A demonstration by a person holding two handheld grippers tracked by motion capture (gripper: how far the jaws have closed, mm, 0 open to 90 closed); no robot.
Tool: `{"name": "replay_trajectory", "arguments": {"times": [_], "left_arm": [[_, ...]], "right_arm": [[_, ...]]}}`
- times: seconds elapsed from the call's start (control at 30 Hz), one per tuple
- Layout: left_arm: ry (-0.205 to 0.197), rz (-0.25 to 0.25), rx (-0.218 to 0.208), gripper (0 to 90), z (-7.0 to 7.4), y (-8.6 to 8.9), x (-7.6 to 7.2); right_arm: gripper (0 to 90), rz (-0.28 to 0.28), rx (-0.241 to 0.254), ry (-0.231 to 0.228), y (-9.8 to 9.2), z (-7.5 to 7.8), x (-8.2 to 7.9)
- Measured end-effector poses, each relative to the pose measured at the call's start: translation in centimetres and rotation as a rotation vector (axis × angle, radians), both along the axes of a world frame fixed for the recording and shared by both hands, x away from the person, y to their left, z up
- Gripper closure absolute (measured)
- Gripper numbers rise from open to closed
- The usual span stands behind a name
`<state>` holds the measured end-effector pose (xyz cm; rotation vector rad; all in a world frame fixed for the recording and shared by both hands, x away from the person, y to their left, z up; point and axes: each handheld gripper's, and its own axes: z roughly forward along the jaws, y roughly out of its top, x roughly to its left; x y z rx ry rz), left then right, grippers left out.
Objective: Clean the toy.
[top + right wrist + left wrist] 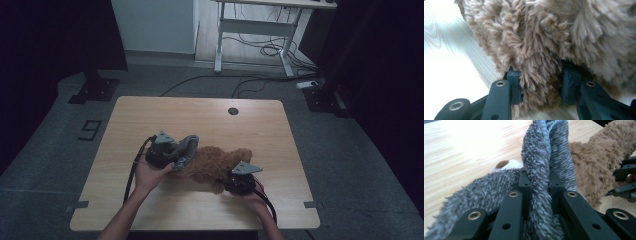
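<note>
Two-handed handling of a plush bear [215,165] lying near the middle of the worktop [200,112]. The left hand-held gripper [175,159] is clamped on a fold of grey fleece cloth [541,175]; in the left gripper view the fabric is bunched tightly between the jaws and runs up and away across the bear's brown fur, while a loose flap [479,192] drapes to the side. A small white-and-brown part of the toy [507,165] peeks out beyond the flap. The right hand-held gripper [235,184] is closed on a tuft of the bear's fur [536,85] at the toy's near edge, its jaws pressing in from both sides just above the wood. This division of labour probably serves to anchor the soft toy so that it does not slide while the cloth is drawn over or off it; which of the two cannot be told. The pinch on a fold, not an edge, gives a secure hold on slippery pile.
</note>
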<state>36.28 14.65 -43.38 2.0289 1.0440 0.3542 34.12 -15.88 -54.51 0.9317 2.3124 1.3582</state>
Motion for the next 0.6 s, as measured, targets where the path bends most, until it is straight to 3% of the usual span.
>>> {"name": "replay_trajectory", "arguments": {"times": [0.27,0.6], "left_arm": [[0.007,0.074,-0.048,76.8,-0.1,3.3,0.4],[0.014,0.09,-0.073,77.0,-1.3,3.5,0.6]], "right_arm": [[60.7,-0.001,0.006,0.007,-0.1,0.0,0.1],[60.9,-0.012,-0.008,-0.007,-0.2,-0.1,0.4]]}}
